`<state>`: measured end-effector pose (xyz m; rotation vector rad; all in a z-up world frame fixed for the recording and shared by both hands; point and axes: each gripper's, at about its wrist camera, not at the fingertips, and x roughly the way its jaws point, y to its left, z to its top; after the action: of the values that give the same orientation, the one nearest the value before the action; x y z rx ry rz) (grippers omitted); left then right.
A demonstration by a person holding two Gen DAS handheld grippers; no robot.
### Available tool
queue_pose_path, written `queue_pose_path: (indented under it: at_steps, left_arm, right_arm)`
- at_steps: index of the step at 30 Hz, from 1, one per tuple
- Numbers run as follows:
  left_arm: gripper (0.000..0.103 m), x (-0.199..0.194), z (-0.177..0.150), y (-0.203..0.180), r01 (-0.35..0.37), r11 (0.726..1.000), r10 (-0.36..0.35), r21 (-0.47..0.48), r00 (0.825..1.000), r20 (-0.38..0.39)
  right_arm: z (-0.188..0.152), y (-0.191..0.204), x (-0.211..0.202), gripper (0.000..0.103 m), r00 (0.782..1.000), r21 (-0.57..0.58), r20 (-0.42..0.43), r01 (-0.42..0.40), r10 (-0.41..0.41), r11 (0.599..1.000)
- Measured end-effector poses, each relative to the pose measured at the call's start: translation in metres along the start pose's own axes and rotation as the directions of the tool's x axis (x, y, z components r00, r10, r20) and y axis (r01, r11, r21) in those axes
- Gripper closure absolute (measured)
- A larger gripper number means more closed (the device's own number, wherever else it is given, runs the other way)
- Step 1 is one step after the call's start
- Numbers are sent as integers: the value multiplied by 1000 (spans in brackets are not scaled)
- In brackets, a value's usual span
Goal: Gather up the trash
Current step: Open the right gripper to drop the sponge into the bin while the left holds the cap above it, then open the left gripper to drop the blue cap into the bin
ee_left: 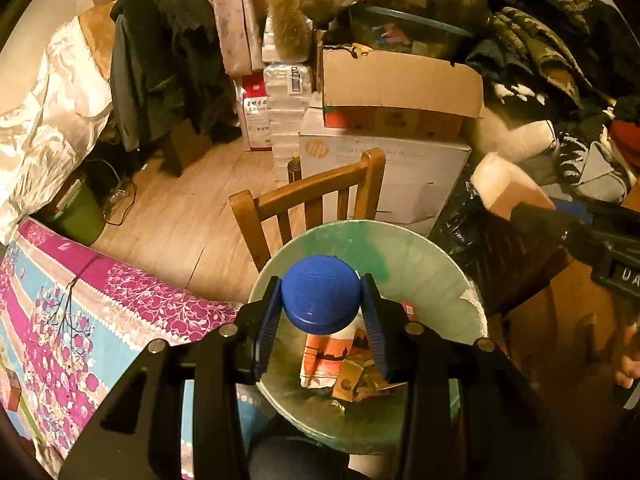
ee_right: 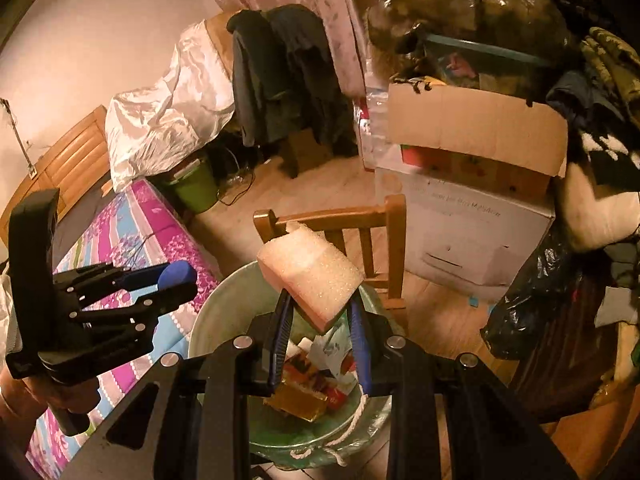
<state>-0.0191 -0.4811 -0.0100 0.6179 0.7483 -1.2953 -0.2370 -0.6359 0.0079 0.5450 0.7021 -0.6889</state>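
My left gripper [ee_left: 322,292] is shut on a round blue lid [ee_left: 320,294], its blue pads pressing both sides. It hangs over a round bin lined with a pale green bag [ee_left: 436,264]. Cartons and wrappers [ee_left: 332,360] lie at the bin's bottom. My right gripper [ee_right: 320,300] is shut on a pinkish-white foam block [ee_right: 310,274] above the same bin [ee_right: 212,316]. The right wrist view shows the left gripper [ee_right: 172,280] with the lid [ee_right: 178,272] to the left of the bin. In the left wrist view the foam block [ee_left: 504,184] sits at the right.
A wooden chair [ee_left: 308,196] stands just behind the bin. A bed with a purple floral cover [ee_left: 80,312] lies to the left. Stacked cardboard boxes [ee_left: 384,160] and a black plastic bag [ee_right: 532,304] crowd the right. A green bucket [ee_left: 78,216] stands by the bed.
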Motion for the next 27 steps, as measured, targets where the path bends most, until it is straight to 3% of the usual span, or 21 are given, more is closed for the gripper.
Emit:
queue_pose_path:
  at_steps: [17,21,22,23,27]
  left_arm:
    - [65,0,0,1,-24,1000,24,2,1000,1]
    - [64,-1,2,-5,-29,999,29,28,999,16]
    - [59,-2,2,-7,-35,999,34,41,999,22]
    - [43,-2,2,-9,-40,998,39,48,999,22]
    - [41,-4,1,-16,-66,995,63,78,997,48]
  right_arm:
    - [-1,15,13,73,999,-9,-22,-33,32,999]
    - [-2,10,17,58,1000,7,-19,-10,10,1000]
    - [-2,8,17,57,1000,7,-16,-3,4,1000]
    - [-1,7,16,56,1000,10,-11,5,-5,1000]
    - [0,1,12,56,1000,28,6,6,-6,1000]
